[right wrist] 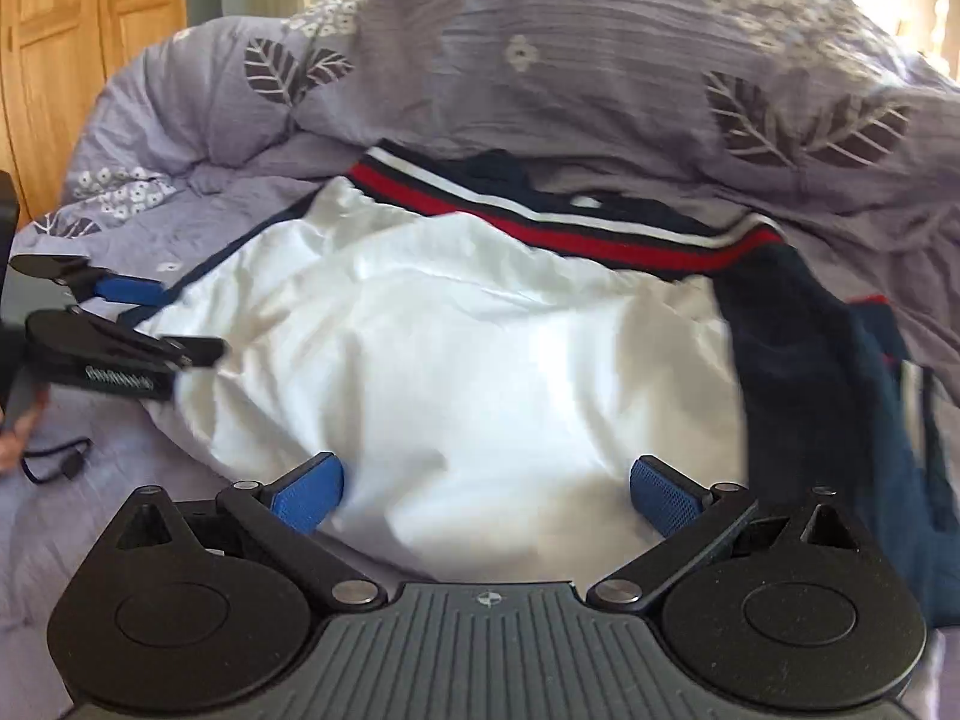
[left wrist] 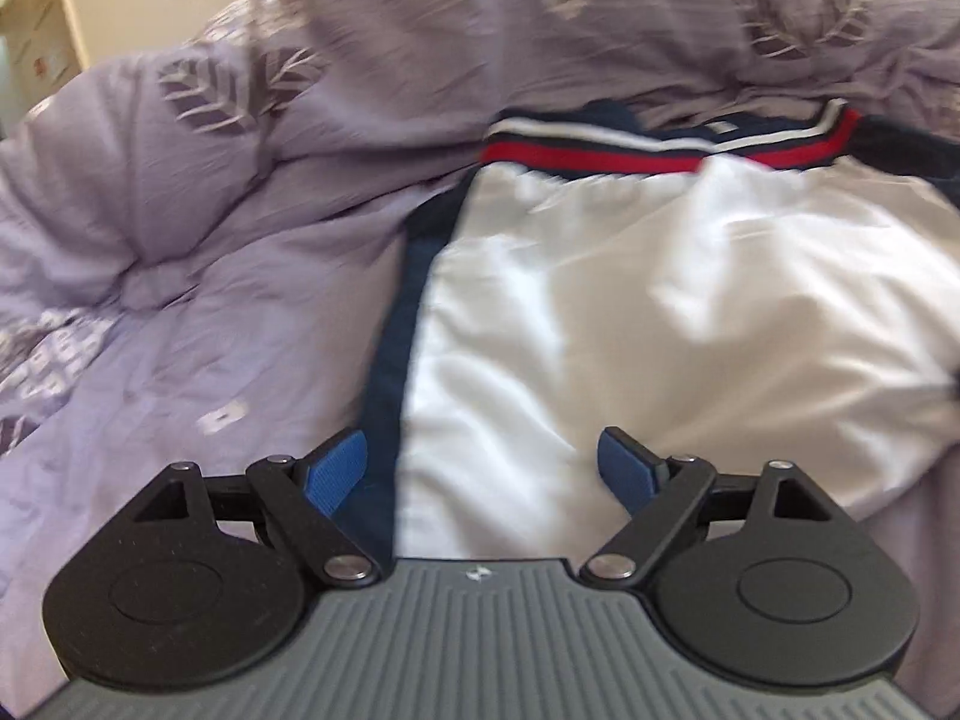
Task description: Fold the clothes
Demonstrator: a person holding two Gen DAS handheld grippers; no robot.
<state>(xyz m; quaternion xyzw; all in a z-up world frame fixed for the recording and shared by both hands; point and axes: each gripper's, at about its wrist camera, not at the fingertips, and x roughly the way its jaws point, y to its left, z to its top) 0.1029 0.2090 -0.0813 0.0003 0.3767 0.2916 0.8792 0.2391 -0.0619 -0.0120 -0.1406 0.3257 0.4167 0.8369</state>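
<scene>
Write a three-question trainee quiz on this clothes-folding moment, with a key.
1. True or false: the left gripper is clamped on the garment.
2. What colour is the garment's broad middle panel? A white, B green, C yellow.
3. What does the garment lie on?

Key:
1. False; its jaws stand open, as do those of the right gripper.
2. A.
3. A lilac quilt printed with leaves.

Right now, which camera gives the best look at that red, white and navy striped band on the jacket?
The right wrist view: the striped band runs nearly whole and fairly sharp above the white lining. In the left wrist view the striped band sits farther off, smeared by motion blur, its right end near the frame's edge.
</scene>
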